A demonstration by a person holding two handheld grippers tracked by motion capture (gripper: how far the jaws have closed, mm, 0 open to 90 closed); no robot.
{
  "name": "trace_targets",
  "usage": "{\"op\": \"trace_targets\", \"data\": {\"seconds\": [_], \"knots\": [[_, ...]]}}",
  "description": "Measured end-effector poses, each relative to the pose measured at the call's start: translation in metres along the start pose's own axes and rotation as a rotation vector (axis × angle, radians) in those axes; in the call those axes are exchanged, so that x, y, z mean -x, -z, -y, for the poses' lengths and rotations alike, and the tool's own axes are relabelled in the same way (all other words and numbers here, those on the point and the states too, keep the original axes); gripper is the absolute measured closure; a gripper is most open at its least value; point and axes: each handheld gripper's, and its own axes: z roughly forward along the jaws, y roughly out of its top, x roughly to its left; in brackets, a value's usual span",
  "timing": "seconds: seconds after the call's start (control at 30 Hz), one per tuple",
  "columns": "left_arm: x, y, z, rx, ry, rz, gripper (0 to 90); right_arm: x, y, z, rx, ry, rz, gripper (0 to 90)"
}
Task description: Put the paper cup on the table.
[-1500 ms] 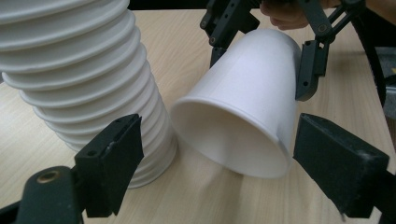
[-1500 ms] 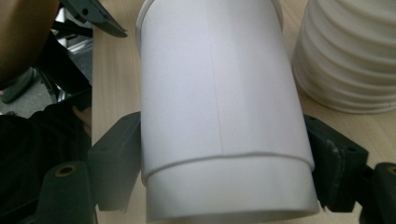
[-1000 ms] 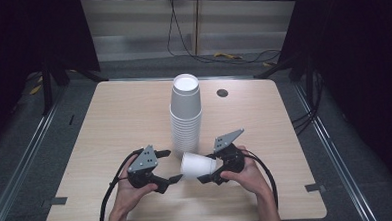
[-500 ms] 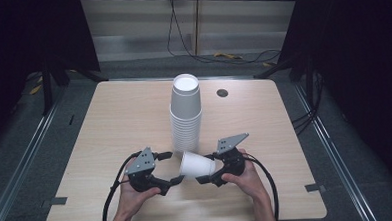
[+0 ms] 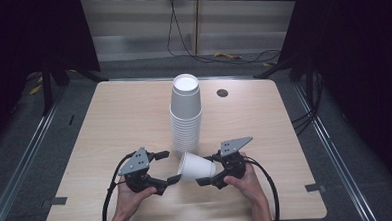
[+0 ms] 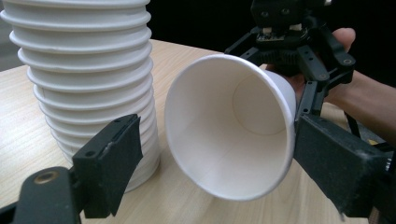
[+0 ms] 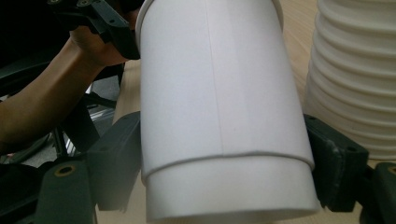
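Note:
A single white paper cup [image 5: 196, 165] lies on its side just above the table, with its mouth toward my left gripper. My right gripper [image 5: 206, 169] is shut on the cup's base end, one jaw pressing each side of the cup [image 7: 219, 107]. My left gripper [image 5: 172, 166] is open, its jaws straddling the cup's rim [image 6: 233, 130]. One jaw sits at the rim and the other stands clear of it. A tall stack of white cups [image 5: 185, 111] stands upright just behind, and it appears close beside the held cup [image 6: 88, 70].
The wooden table [image 5: 109, 119] has a small dark hole [image 5: 222, 93] near its far edge. Cables trail from both grippers off the near edge. The floor around the table is dark, with metal rails on both sides.
The right hand has drifted slightly to the right with the cup still in its jaws. The left hand has stayed where it was.

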Motion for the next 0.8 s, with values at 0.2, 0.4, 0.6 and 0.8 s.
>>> {"op": "trace_targets", "data": {"seconds": [0.2, 0.4, 0.6, 0.8], "knots": [[0.003, -0.004, 0.001, 0.012, -0.003, 0.025, 15.6, 0.002, 0.000, 0.005, 0.040, -0.007, -0.024, 22.0], [0.001, -0.004, 0.000, 0.034, 0.019, 0.043, 15.4, 0.001, 0.000, 0.007, 0.083, -0.003, -0.036, 22.1], [-0.001, -0.013, 0.002, 0.020, 0.021, 0.076, 14.1, 0.000, 0.001, 0.009, 0.125, 0.007, -0.062, 22.3], [-0.005, -0.020, 0.001, -0.016, 0.022, 0.074, 3.7, -0.001, -0.001, 0.007, 0.099, 0.016, -0.054, 22.3]]}}
